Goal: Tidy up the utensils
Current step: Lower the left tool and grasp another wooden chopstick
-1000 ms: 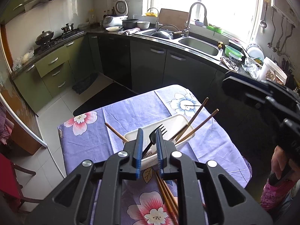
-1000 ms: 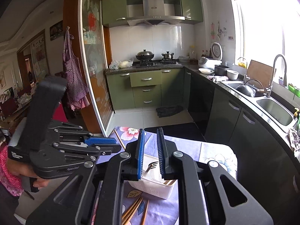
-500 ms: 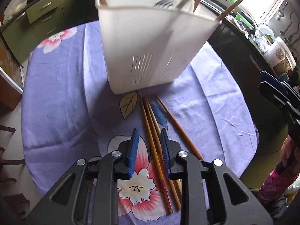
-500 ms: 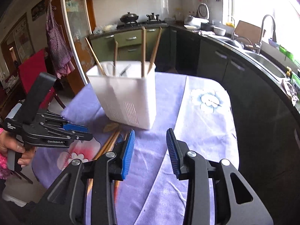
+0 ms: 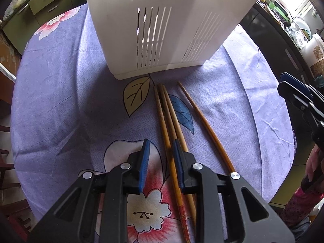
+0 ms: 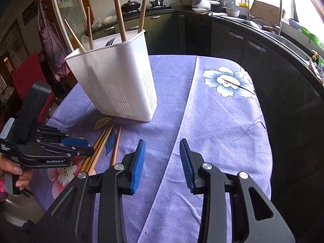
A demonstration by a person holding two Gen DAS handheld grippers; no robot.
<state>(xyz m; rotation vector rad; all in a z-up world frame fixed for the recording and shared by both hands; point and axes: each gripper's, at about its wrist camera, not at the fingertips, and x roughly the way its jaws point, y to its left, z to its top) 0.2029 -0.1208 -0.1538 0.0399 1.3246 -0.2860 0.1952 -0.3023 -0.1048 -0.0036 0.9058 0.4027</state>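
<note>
Several wooden chopsticks lie on the purple flowered tablecloth (image 5: 60, 101): three close together (image 5: 166, 109) and one apart (image 5: 204, 121). Just behind them stands a white slotted utensil holder (image 5: 172, 20). My left gripper (image 5: 161, 143) points down over the close three, its jaws slightly apart with one chopstick in the gap and no pad pressing on it. My right gripper (image 6: 162, 141) hovers open over bare cloth, right of the chopsticks (image 6: 101, 143). The holder (image 6: 117, 81) contains upright chopsticks (image 6: 118, 10), a fork (image 6: 110, 40) and a white spoon (image 6: 87, 40).
The table's rounded edge (image 6: 267, 141) drops off on the right towards dark cabinets and a sink counter (image 6: 283, 38). A red chair (image 6: 26, 75) stands at the left. A person's hand (image 6: 12, 172) holds the left gripper (image 6: 77, 143).
Both grippers have sunk from above the holder to just over the cloth. The left now straddles a chopstick. The right jaws have spread wider.
</note>
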